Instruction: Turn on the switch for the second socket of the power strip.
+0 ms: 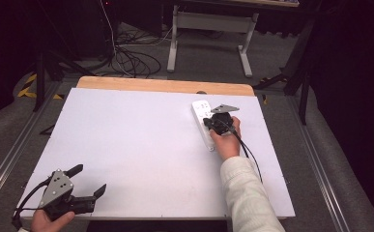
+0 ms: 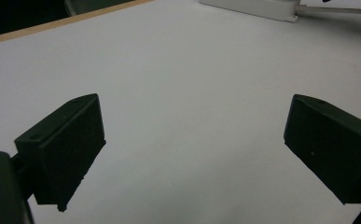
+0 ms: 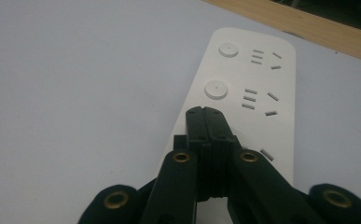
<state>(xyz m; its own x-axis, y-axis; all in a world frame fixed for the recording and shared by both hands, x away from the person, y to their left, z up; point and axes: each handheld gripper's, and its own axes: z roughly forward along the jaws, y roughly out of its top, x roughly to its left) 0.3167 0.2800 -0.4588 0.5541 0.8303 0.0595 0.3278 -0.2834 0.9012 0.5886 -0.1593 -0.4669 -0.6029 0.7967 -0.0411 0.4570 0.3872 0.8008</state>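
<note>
Nearest the camera, at the desk's near left corner, the left claw [image 1: 89, 180] rests in a hand [image 1: 47, 221], its two black jaws spread wide over bare surface and holding nothing. The flat white rectangular desk [image 1: 141, 145] has a pale wooden strip along its far edge. Toward the far right corner lies a long white plastic power strip [image 3: 257, 88], carrying round push-buttons beside groups of socket slots; its near end runs back toward the person. The right claw [image 1: 208, 125], held by a hand [image 1: 225, 137] in a cream knitted sleeve, sits over the strip with both jaws pressed together and nothing between them; in the right gripper view the closed tips lie just short of the second round button [image 3: 215, 88].

Risk, as a judgement: if a button press is intended, the closed tips could slip off the low button onto the casing, or the push could slide the unanchored strip across the smooth desk, since the left claw is well apart and gives no bracing.

Hard to make out: whether the tips touch the strip or hover; the strip's near portion is covered by the claw and hand; its cable is cut off at the edge of the left gripper view.
</note>
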